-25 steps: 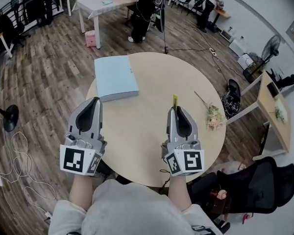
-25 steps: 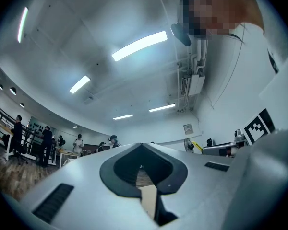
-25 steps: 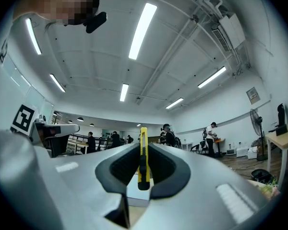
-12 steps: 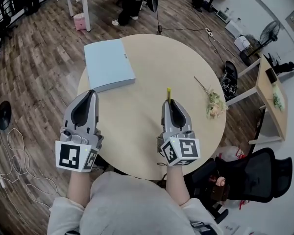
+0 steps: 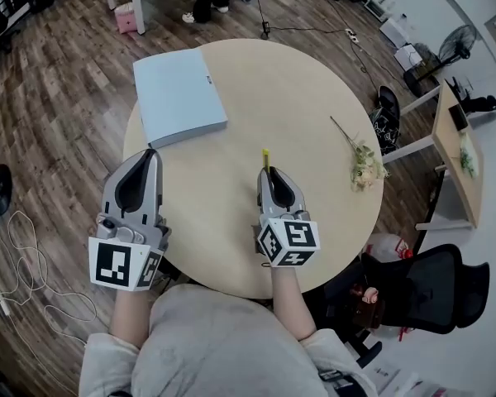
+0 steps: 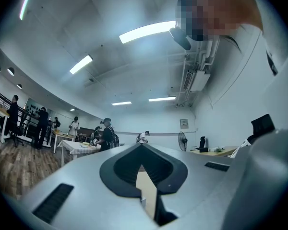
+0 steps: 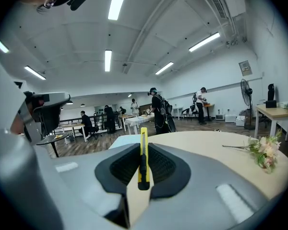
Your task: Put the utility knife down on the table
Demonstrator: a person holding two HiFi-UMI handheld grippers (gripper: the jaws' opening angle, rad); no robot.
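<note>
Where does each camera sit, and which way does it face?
Head view: on the person's head, facing steeply down at the round table; shows forearms, left claw, right claw.
Left gripper view: on the left claw, facing along its shut, empty jaws toward ceiling lights.
Right gripper view: on the right claw, facing along jaws clamping the utility knife.
Shared: head and right gripper views show utility knife and flowers.

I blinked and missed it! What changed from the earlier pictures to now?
The right tool, shut on the yellow utility knife, slid a little left, away from the flowers. Nothing was grabbed or let go. The left tool, blue folder and flowers stayed put.
</note>
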